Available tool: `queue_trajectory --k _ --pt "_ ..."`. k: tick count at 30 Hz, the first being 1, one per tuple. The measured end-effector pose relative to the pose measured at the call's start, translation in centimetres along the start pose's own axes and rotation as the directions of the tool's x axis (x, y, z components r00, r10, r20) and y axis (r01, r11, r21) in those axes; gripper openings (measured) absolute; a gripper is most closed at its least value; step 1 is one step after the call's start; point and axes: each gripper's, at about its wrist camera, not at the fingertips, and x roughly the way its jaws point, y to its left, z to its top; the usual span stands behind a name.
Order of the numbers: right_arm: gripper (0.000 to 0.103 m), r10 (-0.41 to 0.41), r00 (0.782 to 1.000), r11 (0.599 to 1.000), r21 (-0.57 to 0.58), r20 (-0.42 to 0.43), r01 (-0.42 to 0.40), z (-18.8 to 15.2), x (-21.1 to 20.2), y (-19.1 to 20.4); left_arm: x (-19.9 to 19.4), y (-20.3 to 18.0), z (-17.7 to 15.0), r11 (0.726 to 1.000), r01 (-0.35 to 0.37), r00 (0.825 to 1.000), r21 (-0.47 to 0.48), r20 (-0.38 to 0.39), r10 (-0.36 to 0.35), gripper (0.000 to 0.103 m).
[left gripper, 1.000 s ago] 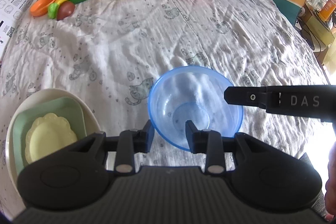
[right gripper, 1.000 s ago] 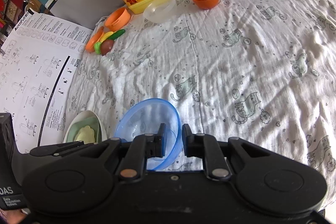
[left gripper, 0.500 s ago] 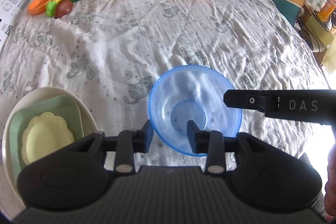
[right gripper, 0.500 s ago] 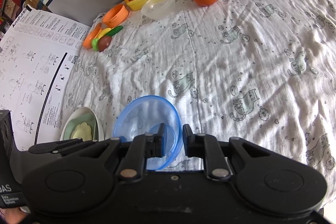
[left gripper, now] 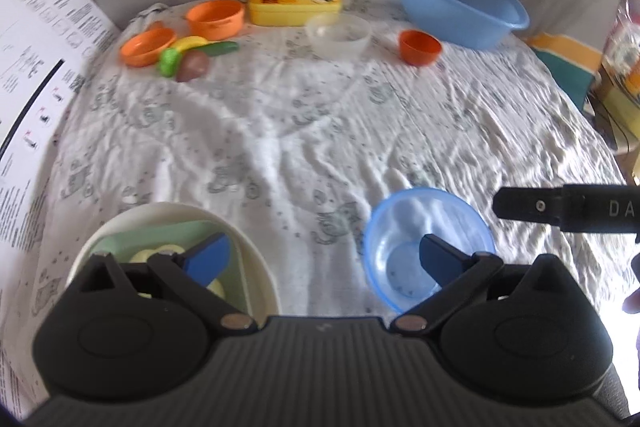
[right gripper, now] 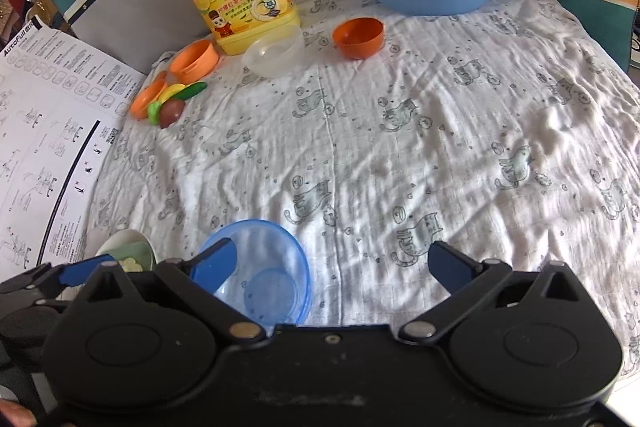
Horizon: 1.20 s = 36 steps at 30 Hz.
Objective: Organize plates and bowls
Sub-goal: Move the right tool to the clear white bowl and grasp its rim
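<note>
Both grippers have just sprung wide open and grip nothing: the left gripper [left gripper: 326,259] and right gripper [right gripper: 332,267] hang above the translucent blue bowl [right gripper: 260,271], which sits on the cat-print cloth [right gripper: 400,147] beside the stacked plates [left gripper: 256,267].

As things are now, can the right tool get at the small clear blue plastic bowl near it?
Probably yes. The right tool stands wide open, its jaws having just opened, and holds nothing. The small clear blue plastic bowl sits upright on the cloth just below its left finger, with nothing over it.
</note>
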Motion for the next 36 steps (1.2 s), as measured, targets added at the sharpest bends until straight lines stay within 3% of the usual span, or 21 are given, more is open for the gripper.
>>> queue_trajectory --k 9,20,28,36 --pt "0.103 -0.017 1.000 1.000 -0.003 0.002 0.017 0.0 0.0 0.1 -0.1 1.6 -0.1 0.998 0.011 1.000 -0.056 0.008 -0.011 0.103" --pt "0.103 -0.037 0.999 0.998 0.050 -0.006 0.037 1.5 1.1 -1.0 1.1 1.8 1.6 0.998 0.004 1.000 -0.057 0.007 -0.003 0.103" --pt "0.103 -0.019 1.000 0.998 0.065 0.018 0.018 5.2 2.6 -0.5 2.6 2.3 5.5 0.999 -0.021 0.999 -0.036 0.033 0.022 0.103" --pt "0.103 0.041 0.998 0.997 0.057 0.046 -0.043 11.0 5.2 0.4 5.5 2.9 12.0 0.999 -0.034 0.998 -0.019 0.055 0.035 0.103"
